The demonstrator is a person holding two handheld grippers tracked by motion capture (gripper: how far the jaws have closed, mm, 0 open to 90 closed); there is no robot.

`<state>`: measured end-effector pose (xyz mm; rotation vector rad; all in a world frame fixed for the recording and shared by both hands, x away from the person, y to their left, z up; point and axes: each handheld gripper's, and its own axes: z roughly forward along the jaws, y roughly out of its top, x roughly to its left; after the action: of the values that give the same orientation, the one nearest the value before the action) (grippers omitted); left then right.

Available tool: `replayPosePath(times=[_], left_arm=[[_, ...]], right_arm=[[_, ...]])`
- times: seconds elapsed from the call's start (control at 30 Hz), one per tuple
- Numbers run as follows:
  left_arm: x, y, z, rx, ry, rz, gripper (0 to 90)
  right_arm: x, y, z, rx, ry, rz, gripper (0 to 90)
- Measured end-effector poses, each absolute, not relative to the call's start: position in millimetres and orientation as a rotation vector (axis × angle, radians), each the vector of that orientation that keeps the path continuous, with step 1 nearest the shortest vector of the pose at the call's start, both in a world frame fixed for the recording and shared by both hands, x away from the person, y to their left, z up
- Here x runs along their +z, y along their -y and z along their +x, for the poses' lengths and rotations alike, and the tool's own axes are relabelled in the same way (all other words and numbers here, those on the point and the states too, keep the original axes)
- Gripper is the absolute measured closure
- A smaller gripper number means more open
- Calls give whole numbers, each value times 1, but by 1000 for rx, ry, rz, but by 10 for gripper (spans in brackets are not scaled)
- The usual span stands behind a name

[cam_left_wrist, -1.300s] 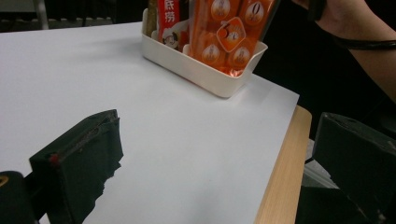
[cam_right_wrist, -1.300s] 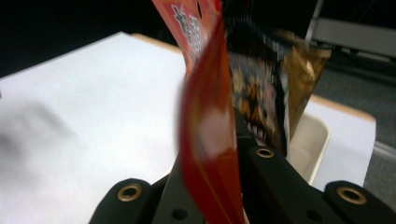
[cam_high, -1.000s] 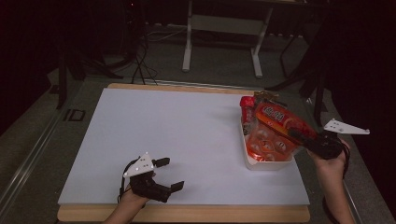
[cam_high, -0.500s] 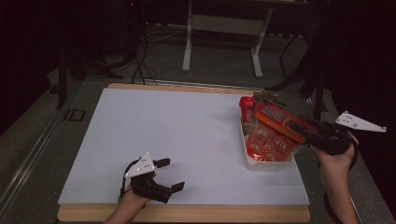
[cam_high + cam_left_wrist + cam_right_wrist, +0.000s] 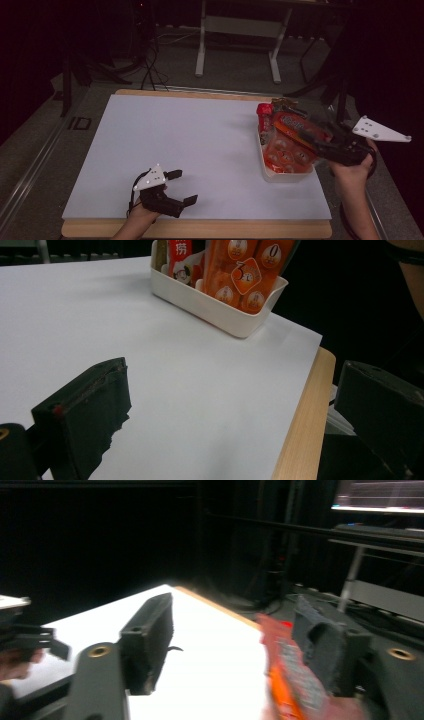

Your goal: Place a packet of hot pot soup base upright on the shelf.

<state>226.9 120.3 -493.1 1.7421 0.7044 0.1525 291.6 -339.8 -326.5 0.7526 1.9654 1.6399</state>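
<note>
A white bin (image 5: 280, 177) at the table's right side holds several snack packets. A long orange packet (image 5: 292, 127) leans across the top of them, with a red packet (image 5: 264, 111) at the far end. My right gripper (image 5: 312, 136) hovers over the bin's right edge. Its jaws have just been opening and now stand open; in the right gripper view (image 5: 235, 640) the orange packet (image 5: 285, 680) shows blurred beside the right jaw, with no pad pressing on it. My left gripper (image 5: 183, 187) rests open near the front edge with nothing between its jaws (image 5: 235, 405). The left gripper view shows the bin (image 5: 225, 315) and orange packet (image 5: 245, 270) ahead.
A white sheet (image 5: 200, 140) covers the wooden tabletop, whose bare wood edge (image 5: 200, 229) runs along the front. Behind the table stand a metal frame (image 5: 240, 30) and cables on a dark floor. The person's right hand (image 5: 352, 167) is beyond the table's right edge.
My right gripper has lifted and drawn back to the right from the bin, and its jaws have spread apart. The orange packet stays in the bin. The left gripper has kept still.
</note>
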Motion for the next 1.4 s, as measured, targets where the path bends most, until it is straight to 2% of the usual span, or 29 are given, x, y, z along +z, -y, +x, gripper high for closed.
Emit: replayPosePath(times=[0.07,0.17,0.37,0.87,1.4], left_arm=[[-493,-120,227,157,-700,1746,17],[-493,-120,226,157,-698,1743,18],[-493,-121,226,158,-701,1740,18],[-494,-121,226,172,-689,1747,18],[-496,-122,225,184,-684,1751,18]], right_arm=[[-330,329,291,1657,-1997,733,290],[-335,316,289,1676,-2030,706,209],[-356,292,289,1697,-2110,707,151],[-416,269,290,1686,-2279,703,144],[-453,263,281,1598,-2400,749,141]])
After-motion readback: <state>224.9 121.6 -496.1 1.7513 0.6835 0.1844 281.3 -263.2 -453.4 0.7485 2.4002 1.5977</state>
